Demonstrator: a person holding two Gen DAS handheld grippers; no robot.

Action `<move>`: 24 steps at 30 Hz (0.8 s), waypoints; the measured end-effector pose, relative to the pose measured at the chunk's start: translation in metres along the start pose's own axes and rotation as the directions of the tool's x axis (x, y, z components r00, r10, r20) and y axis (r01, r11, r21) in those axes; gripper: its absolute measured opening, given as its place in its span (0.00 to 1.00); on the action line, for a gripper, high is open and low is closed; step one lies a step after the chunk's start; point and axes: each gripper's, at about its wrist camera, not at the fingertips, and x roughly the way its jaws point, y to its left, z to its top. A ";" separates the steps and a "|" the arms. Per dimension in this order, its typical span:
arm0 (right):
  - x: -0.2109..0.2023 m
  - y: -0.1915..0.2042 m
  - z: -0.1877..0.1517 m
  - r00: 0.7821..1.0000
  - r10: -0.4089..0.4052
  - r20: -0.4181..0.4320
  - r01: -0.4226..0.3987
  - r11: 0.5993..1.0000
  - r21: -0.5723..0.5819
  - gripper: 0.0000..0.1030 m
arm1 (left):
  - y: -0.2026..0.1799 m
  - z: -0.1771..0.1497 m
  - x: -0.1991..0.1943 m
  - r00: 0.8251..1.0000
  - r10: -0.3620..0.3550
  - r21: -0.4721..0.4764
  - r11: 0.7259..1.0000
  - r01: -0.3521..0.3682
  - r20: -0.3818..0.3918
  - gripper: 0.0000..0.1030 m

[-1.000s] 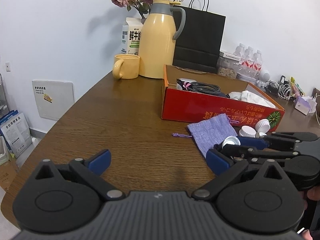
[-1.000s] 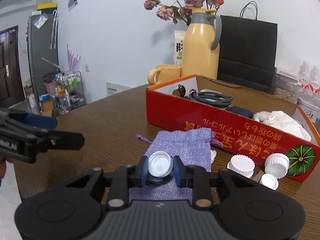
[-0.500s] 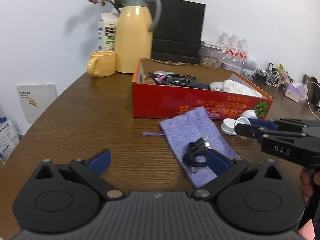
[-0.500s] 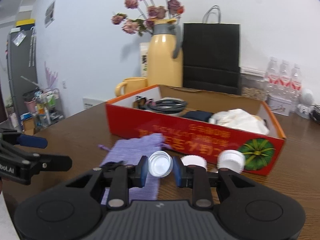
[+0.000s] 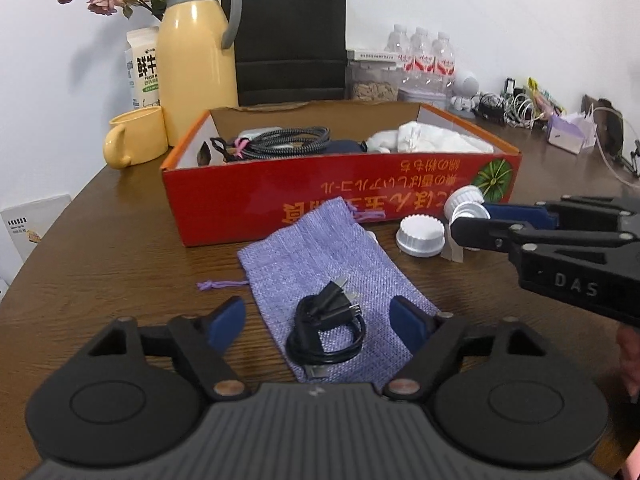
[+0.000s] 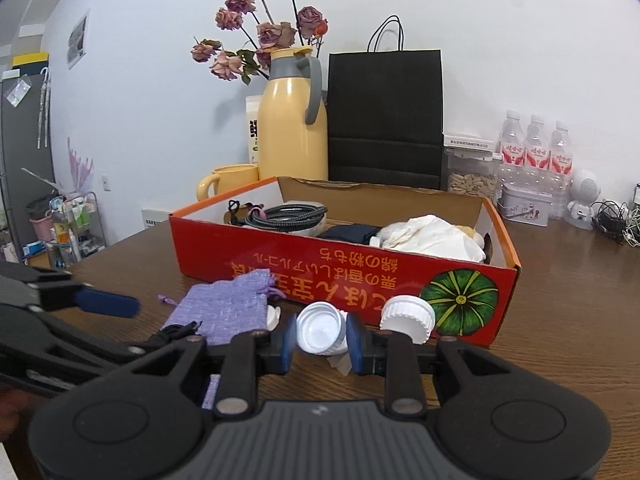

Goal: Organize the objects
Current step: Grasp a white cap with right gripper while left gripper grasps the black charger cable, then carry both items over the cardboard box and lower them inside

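Observation:
My right gripper (image 6: 322, 338) is shut on a white bottle cap (image 6: 320, 330), held just above the table in front of the red cardboard box (image 6: 348, 276). It shows from the side in the left wrist view (image 5: 466, 220). My left gripper (image 5: 320, 322) is open and empty, its fingers either side of a coiled black cable (image 5: 326, 334) that lies on a purple drawstring pouch (image 5: 320, 264). More white caps lie by the box (image 5: 420, 236) (image 6: 408, 318). The box (image 5: 280, 196) holds cables and white cloth.
A yellow thermos (image 5: 196, 48), yellow mug (image 5: 136, 142), milk carton and black paper bag (image 5: 290, 36) stand behind the box. Water bottles (image 6: 534, 148), a seed jar, a tin and tangled cords line the back right. The table's left edge is near.
The right gripper has carried the cap off the pouch to the right, toward the box's front right corner, uncovering the black cable. The left gripper has swung to face the pouch.

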 end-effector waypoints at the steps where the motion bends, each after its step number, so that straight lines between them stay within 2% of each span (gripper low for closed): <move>1: 0.000 0.000 0.000 1.000 0.003 0.000 -0.003 1.000 0.000 0.25 | -0.001 -0.001 0.002 1.000 -0.001 0.003 1.000 0.001 -0.006 0.73; 3: 0.000 0.000 0.000 1.000 0.010 -0.001 -0.010 1.000 0.000 0.25 | -0.003 -0.002 0.006 1.000 -0.001 0.014 1.000 0.001 -0.020 0.58; 5: 0.000 0.001 0.000 1.000 0.015 -0.003 -0.015 1.000 -0.004 0.25 | -0.006 -0.003 0.007 1.000 0.005 0.023 1.000 -0.005 -0.018 0.56; 7: -0.001 0.002 0.000 1.000 0.020 -0.001 -0.020 1.000 -0.006 0.25 | -0.005 -0.002 0.007 1.000 0.003 0.017 1.000 -0.003 -0.019 0.48; 8: -0.001 0.002 0.000 1.000 0.023 -0.001 -0.024 1.000 -0.007 0.25 | -0.005 -0.002 0.006 1.000 0.003 0.014 1.000 -0.003 -0.019 0.40; 20: -0.005 0.003 0.000 0.999 0.038 0.016 -0.038 0.999 -0.002 0.25 | -0.002 0.005 -0.003 1.000 -0.009 -0.022 1.000 0.009 0.003 0.37; 24: -0.006 0.004 0.002 0.999 0.035 0.027 -0.035 0.999 0.002 0.25 | 0.000 0.017 -0.013 0.999 -0.014 -0.026 1.000 0.016 0.049 0.37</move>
